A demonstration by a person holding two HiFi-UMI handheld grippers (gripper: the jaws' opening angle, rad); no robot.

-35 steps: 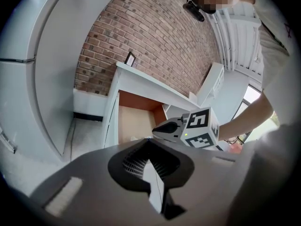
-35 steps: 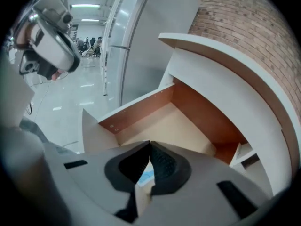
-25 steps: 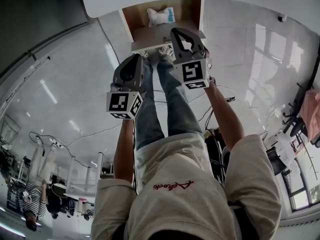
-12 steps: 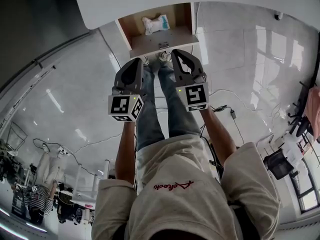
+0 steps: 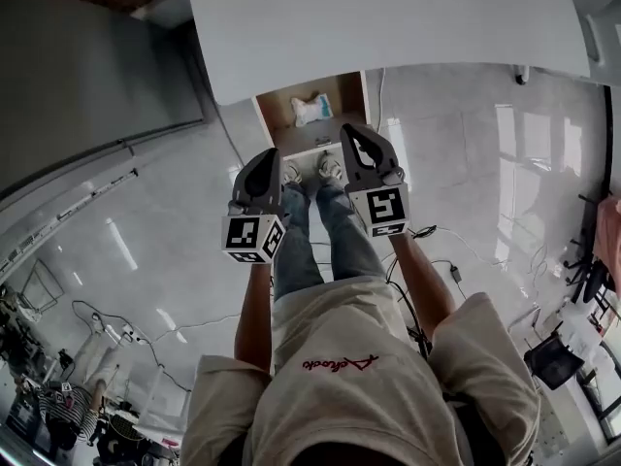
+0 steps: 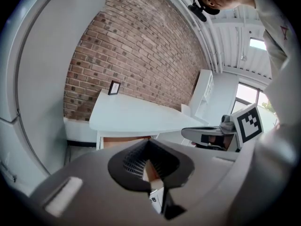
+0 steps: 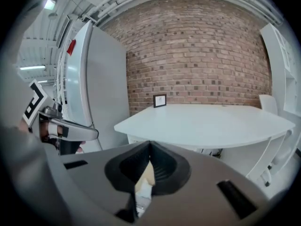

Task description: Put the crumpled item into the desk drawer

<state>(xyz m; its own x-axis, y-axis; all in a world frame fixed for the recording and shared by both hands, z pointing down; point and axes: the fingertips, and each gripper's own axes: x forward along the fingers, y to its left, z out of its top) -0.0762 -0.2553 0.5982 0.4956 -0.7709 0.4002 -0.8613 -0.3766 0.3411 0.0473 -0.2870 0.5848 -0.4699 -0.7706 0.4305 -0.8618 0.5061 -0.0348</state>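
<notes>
Drawer (image 5: 281, 115) back hidden under desk (image 5: 388, 27), framed picture (image 7: 160, 100) perhaps too small

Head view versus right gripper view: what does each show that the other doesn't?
Head view only: a clear look into the open drawer, with the crumpled item lying inside, and the person's legs. Right gripper view only: the brick wall and a small frame standing on the desk. Both: that white desk and the left gripper.

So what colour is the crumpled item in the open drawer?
The crumpled item is white with a light blue patch, clearest in the head view.
</notes>
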